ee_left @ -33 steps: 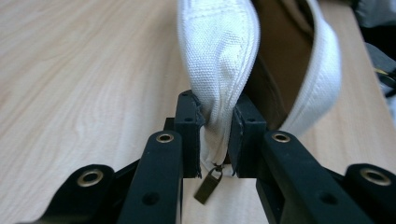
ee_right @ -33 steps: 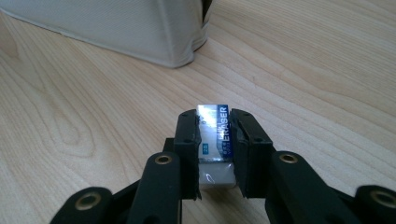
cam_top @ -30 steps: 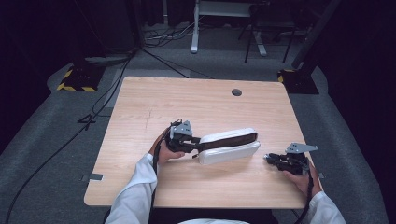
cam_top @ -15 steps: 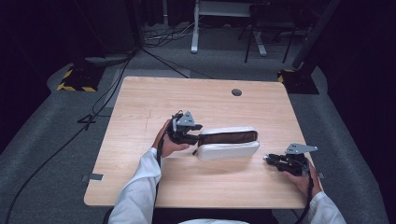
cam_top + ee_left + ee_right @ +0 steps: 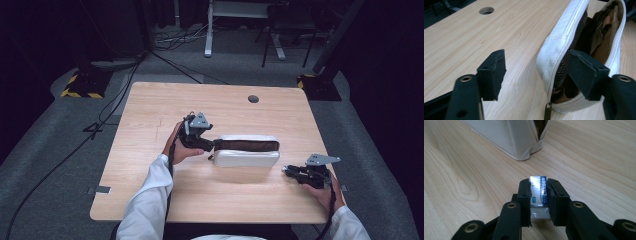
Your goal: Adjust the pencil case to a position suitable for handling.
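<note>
The eraser (image 5: 539, 195), a small white block in a blue-and-silver paper sleeve, sits clamped between the fingers of the right gripper (image 5: 539, 185), held just above the tabletop (image 5: 150, 110) near its right near corner. It looks light and slightly rubbery, so a grip across the sleeved sides, as here, should hold without slipping; the bare end would flex more. Just to its left lies the white fabric pencil case (image 5: 246, 151), unzipped along the top, its brown lining and dark mesh showing. The case is soft and will sag or slide if pushed, so it likely needs its mouth held wide. The left gripper (image 5: 537, 67) has its fingers apart, straddling the case's far wall at the left end: one finger (image 5: 586, 72) is inside the opening, the other outside.
</note>
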Available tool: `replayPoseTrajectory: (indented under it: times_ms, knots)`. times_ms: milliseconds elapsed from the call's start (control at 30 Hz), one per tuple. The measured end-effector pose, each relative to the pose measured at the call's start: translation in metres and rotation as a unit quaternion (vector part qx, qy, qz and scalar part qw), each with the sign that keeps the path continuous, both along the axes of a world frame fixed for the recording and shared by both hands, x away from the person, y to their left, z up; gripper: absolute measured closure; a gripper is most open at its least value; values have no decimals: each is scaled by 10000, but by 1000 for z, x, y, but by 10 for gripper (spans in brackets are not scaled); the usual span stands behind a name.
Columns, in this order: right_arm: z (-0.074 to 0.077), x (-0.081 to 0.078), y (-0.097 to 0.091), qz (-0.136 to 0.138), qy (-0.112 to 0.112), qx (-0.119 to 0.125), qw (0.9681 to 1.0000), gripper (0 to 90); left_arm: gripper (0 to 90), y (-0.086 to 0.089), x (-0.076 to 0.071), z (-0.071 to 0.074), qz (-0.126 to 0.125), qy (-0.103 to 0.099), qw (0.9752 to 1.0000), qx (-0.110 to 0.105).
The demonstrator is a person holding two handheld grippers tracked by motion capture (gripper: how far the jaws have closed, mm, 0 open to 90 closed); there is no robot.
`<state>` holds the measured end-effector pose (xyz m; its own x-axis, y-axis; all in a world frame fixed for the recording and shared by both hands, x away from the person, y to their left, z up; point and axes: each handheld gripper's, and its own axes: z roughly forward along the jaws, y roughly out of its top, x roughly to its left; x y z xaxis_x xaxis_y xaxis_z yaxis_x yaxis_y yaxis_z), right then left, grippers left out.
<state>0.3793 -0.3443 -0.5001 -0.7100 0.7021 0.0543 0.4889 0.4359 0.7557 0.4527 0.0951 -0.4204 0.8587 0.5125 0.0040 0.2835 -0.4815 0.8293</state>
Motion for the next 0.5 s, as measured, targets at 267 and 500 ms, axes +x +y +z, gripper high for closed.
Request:
replayPoseTrajectory:
  times_ms: [267, 500]
  knots:
    - [1, 1, -2, 6, 37, 81, 10000, 736, 188, 24, -20, 4, 388, -103, 9990, 175]
    - [11, -1, -9, -74, -81, 263, 9996, 736, 160, 45, -49, -12, 545, 4, 9974, 466]
